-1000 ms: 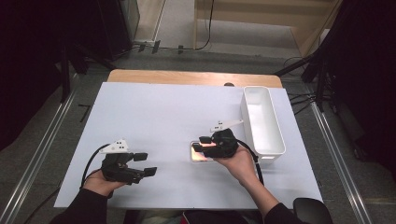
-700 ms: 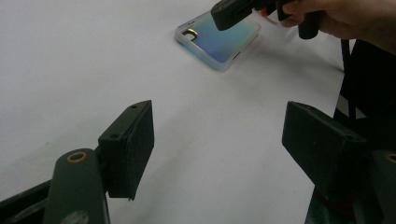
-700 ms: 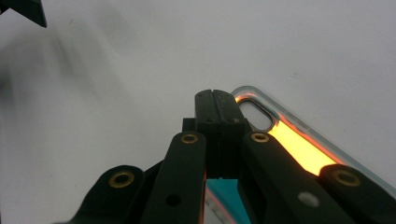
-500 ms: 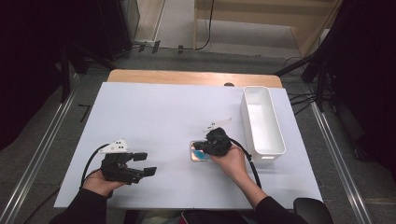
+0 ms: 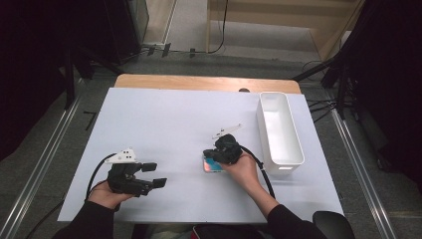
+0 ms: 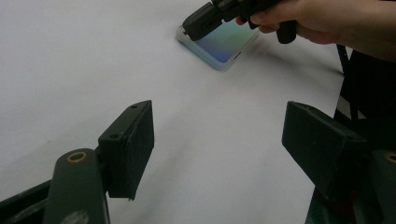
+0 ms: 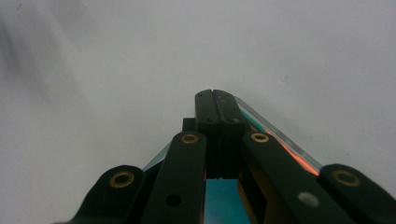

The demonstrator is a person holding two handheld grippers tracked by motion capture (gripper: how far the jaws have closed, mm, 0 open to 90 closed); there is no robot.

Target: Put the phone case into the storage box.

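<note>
Item: flat blue-screened device (image 5: pixel 213 164), lying mid-table, left of white bin (image 5: pixel 279 130). R gripper (image 5: pixel 219 154) jaws pressed together, tips on its top face, nothing pinched. L gripper (image 5: pixel 149 175) spread, idle. Risk: closed tips prob. skid device across sheet.

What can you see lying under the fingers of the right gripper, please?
A flat, clear-edged case with a blue-green face lies on the white table under the shut right gripper. The gripper covers part of its top.

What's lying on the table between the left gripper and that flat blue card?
Nothing: in the left gripper view, bare white table runs from the left gripper to the card.
</note>
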